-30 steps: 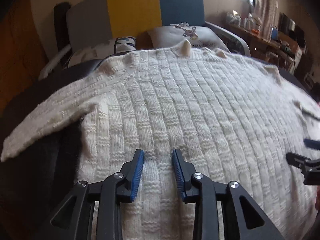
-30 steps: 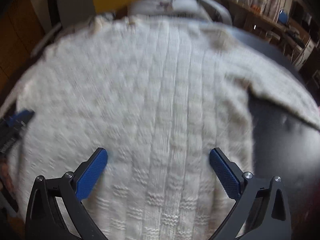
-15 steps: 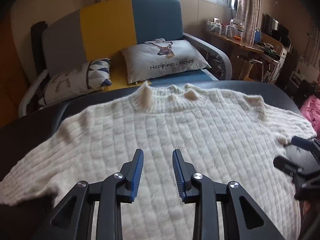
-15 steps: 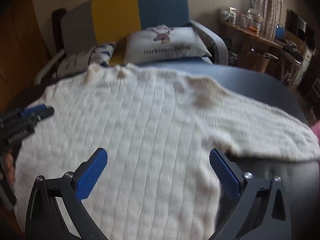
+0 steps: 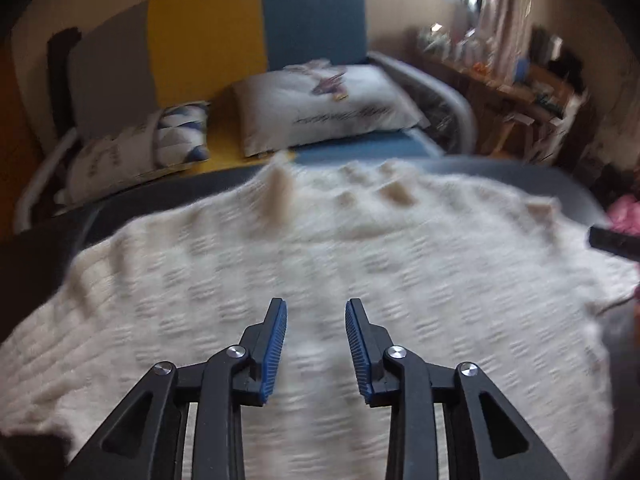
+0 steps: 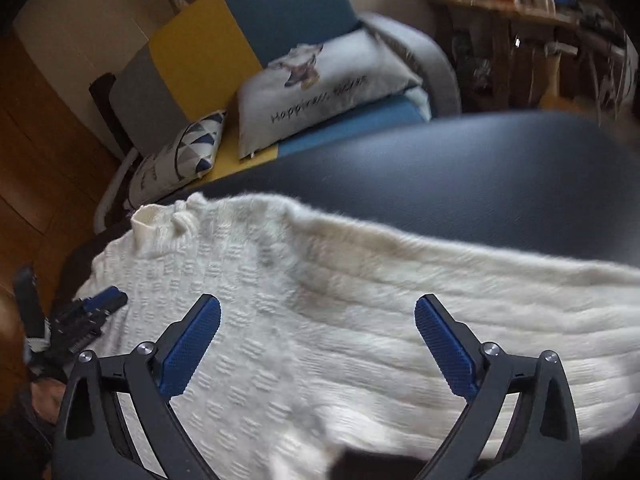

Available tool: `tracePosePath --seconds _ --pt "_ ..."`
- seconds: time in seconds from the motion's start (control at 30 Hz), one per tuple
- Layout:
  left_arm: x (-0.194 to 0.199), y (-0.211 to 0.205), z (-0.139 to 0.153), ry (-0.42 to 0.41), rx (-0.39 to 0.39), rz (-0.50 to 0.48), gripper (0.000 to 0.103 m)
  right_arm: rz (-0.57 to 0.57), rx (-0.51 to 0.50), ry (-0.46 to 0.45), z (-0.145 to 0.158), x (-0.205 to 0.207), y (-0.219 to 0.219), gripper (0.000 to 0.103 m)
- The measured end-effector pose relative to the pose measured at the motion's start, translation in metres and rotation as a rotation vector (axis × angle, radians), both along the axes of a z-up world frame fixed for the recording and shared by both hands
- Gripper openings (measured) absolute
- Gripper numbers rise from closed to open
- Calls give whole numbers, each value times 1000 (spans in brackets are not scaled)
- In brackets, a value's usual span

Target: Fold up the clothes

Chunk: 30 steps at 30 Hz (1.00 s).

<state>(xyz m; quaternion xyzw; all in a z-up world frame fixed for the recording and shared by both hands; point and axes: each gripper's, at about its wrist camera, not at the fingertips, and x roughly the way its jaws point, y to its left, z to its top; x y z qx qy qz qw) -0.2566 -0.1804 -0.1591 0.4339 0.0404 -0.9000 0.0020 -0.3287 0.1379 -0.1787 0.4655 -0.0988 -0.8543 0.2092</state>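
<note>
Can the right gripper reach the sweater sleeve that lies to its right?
Probably yes. The right gripper is open over the white sweater, and the sleeve lies flat on the dark table with nothing covering it.

Two black hand-held tools with blue pads

The left tool point(image 5: 316, 344) and the right tool point(image 6: 318, 350) share black angular linkage arms, silver round screws at the pivots, and ribbed blue pads point(image 6: 191, 350) lining the inner finger faces.
</note>
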Motion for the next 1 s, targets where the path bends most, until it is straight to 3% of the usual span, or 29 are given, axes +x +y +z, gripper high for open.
tracePosePath --seconds 0.13,0.27,0.37,0.5,0.57,0.63,0.7,0.8,1.0 --pt "-30 54 20 43 108 -151 31 41 52 30 6 -2 7 100" --pt "-64 108 11 5 82 -207 31 2 205 29 0 -7 16 100" --pt "-81 132 2 -26 75 -227 31 -66 234 20 -6 -9 35 100" --pt "-104 165 -8 -44 12 -266 31 -129 262 -26 -22 -10 58 100" --pt "-112 182 -20 -69 -68 -276 32 -116 330 8 -31 -7 56 100" --pt "-110 195 -22 -20 -161 -286 33 -116 359 44 -35 -3 52 100" --pt "-107 196 -20 -16 -175 -283 33 -127 336 43 -34 -4 55 101" --pt "-101 186 -13 -25 -124 -266 32 -152 277 35 -26 -2 62 101" --pt "-53 158 2 46 -82 -215 32 -213 28 63 5 37 111 101"
